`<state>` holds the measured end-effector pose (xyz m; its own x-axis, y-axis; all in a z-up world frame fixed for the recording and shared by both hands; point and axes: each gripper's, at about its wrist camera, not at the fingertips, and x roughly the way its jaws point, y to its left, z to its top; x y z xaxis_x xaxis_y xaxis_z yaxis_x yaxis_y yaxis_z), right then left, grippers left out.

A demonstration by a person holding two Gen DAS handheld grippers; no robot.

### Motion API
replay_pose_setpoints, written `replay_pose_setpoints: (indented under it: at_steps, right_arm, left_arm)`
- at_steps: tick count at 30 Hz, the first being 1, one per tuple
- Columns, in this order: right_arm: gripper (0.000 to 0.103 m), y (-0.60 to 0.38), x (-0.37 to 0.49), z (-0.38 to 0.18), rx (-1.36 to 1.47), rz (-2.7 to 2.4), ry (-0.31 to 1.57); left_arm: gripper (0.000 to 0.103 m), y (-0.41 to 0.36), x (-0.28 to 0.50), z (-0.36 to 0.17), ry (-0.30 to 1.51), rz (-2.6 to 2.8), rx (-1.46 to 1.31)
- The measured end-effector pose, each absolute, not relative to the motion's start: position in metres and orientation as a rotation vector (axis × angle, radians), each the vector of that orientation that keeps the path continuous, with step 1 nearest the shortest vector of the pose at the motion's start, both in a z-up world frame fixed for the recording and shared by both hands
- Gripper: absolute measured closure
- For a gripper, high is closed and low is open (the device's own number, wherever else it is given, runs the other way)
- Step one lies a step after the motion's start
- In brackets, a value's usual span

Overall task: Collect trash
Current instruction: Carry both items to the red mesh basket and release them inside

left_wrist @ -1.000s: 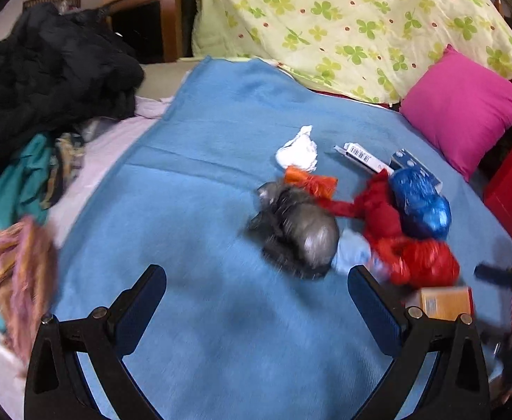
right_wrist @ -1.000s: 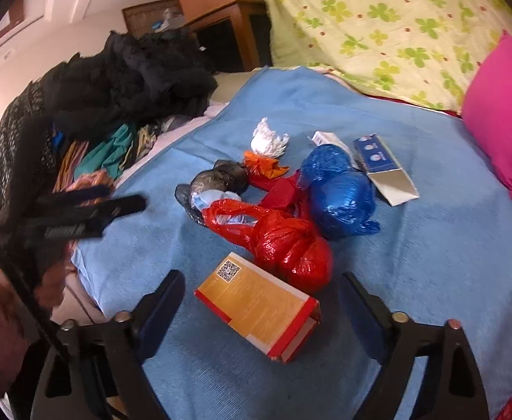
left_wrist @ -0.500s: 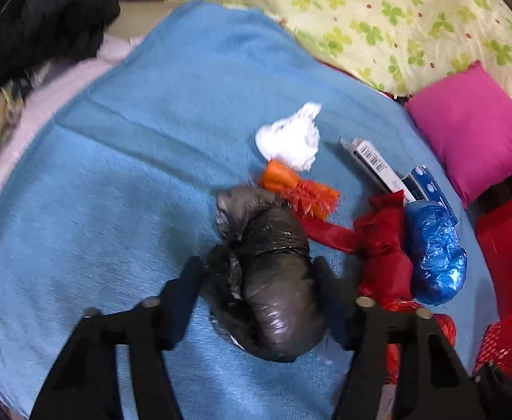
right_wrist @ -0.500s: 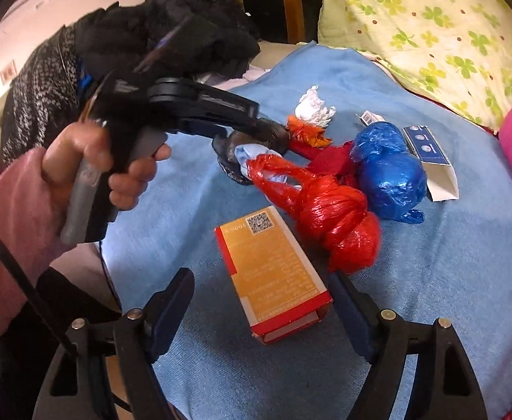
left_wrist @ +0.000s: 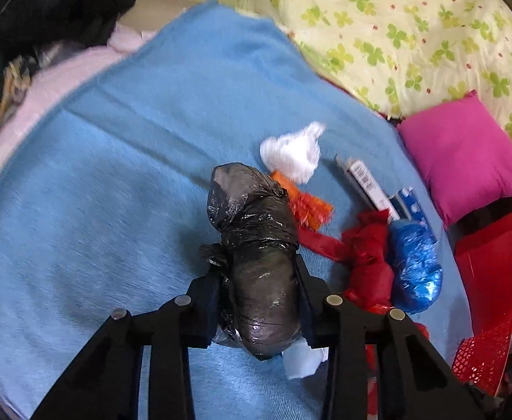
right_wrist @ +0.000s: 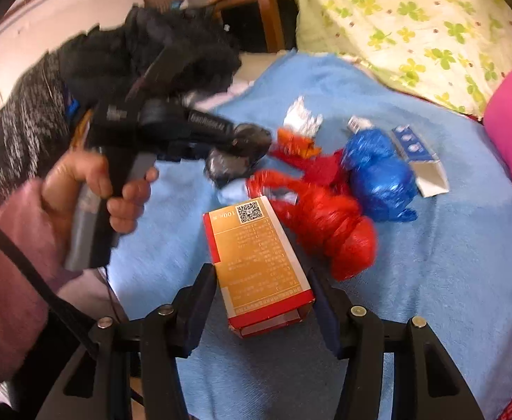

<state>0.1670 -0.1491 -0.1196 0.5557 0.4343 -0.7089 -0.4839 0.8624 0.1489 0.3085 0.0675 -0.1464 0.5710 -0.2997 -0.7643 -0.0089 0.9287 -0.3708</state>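
Observation:
Trash lies on a blue blanket (left_wrist: 123, 182). My left gripper (left_wrist: 259, 297) is shut on a black plastic bag bundle (left_wrist: 256, 255), also seen in the right wrist view (right_wrist: 235, 161). My right gripper (right_wrist: 264, 301) has its jaws close around an orange and red carton (right_wrist: 259, 266); contact with the sides is unclear. A red bag bundle (right_wrist: 325, 224), a blue bag bundle (right_wrist: 378, 171), a white crumpled tissue (left_wrist: 290, 154), an orange wrapper (left_wrist: 304, 203) and a blue and white box (right_wrist: 420, 161) lie close by.
A pink pillow (left_wrist: 465, 154) and a floral quilt (left_wrist: 413, 28) are at the back right. Dark clothes (right_wrist: 158, 52) are piled at the left. A red bag with a mesh rim (left_wrist: 493, 287) stands at the right edge of the bed.
My left gripper moved in and closed on the black bag. My right gripper moved forward and narrowed around the orange carton.

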Motion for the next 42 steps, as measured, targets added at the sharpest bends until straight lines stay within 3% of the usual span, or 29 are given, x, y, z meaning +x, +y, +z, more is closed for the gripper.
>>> replay_pose_setpoints:
  at_steps: [7,13,23,34,42]
  right_arm:
    - [0.046,-0.186,0.133,-0.070,0.031,0.449,0.644]
    - [0.046,-0.245,0.087,-0.026,0.130,0.269,0.459]
    - [0.046,-0.378,-0.026,0.004,0.357,-0.122,0.218]
    - [0.044,-0.506,-0.067,-0.037,0.663,-0.300,0.268]
    - [0.044,-0.529,-0.069,-0.052,0.751,-0.313,0.281]
  left_arm:
    - [0.065,0.038,0.265,-0.089,0.760,-0.233,-0.219]
    - [0.065,-0.033,0.221,-0.035,0.608,-0.404,-0.107]
    - [0.065,-0.185,0.127,0.012,0.565,-0.859,-0.053]
    - [0.062,-0.341,0.089,-0.007,0.722,-1.056,0.066]
    - [0.058,-0.354,0.099,-0.027,0.754,-1.006,0.136]
